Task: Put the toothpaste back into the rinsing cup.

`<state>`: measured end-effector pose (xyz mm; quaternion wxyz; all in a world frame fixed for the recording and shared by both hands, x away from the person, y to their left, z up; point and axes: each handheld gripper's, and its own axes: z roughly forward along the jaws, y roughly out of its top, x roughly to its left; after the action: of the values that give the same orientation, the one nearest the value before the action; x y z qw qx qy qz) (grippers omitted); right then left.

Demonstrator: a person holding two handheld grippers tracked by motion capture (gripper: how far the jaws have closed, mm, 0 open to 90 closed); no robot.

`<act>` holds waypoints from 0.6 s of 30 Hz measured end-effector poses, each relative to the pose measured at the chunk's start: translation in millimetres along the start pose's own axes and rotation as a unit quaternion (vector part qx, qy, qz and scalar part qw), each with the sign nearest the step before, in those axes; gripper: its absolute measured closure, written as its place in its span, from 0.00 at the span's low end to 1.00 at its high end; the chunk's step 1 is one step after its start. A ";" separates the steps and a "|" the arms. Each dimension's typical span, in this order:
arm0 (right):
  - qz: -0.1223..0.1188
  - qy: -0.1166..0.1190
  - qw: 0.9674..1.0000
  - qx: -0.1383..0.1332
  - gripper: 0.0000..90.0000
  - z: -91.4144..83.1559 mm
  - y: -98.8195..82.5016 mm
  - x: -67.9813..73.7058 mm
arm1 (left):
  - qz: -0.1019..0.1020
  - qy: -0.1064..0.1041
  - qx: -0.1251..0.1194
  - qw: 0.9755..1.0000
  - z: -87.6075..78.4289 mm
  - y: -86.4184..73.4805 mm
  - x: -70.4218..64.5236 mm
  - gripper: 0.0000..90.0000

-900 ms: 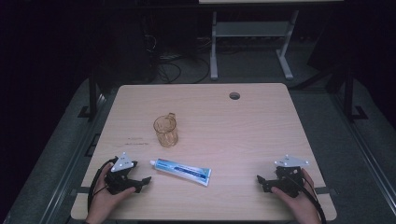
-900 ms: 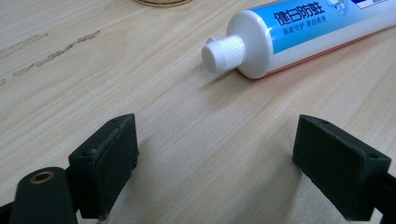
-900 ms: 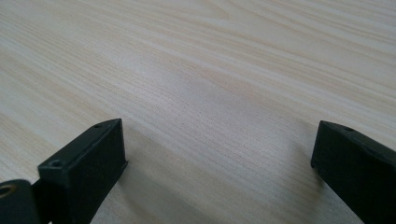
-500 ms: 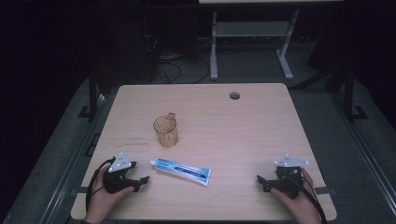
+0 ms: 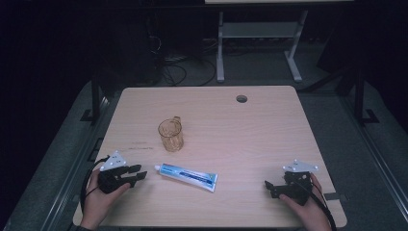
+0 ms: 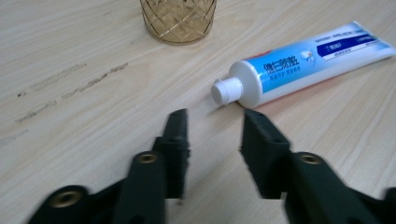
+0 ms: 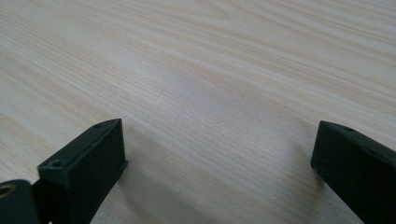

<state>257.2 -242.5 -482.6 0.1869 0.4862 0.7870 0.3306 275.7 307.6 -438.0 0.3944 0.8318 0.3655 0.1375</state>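
Since the earlier frames, almost nothing is shifting: the left gripper (image 5: 138,174) is sitting a touch nearer the tube's cap, while the right gripper (image 5: 269,187) and both things on the table are keeping their places. Between the left gripper's (image 6: 212,135) two black jaws a modest gap is showing, with only bare wood in it, so they are gripping nothing. Just ahead of their tips, a little toward the right-hand jaw, the blue-and-white plastic toothpaste tube (image 6: 299,65) is lying flat, its white screw cap (image 6: 226,91) pointing back at the jaws but not touching them. Farther ahead, beyond the left-hand jaw, the amber cut-glass mug (image 6: 179,18) is standing upright, well apart from the tube. In the high view the tube (image 5: 188,176) is lying between the two grippers, far closer to the left one, and the mug (image 5: 171,135) is standing beyond it. On the other side, the right gripper's (image 7: 218,154) jaws are standing wide apart, low over the pale wooden table (image 7: 210,70), with nothing between them.
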 end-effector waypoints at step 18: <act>0.000 -0.001 1.000 0.000 0.03 0.1 0.0 0.1 | 0.009 -0.027 0.020 0.999 29.0 41.6 5.7 1.00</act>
<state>257.3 -242.4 -482.6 0.1876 0.4861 0.7869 0.3307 315.4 278.1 -425.8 0.3862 0.8461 0.3500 0.1115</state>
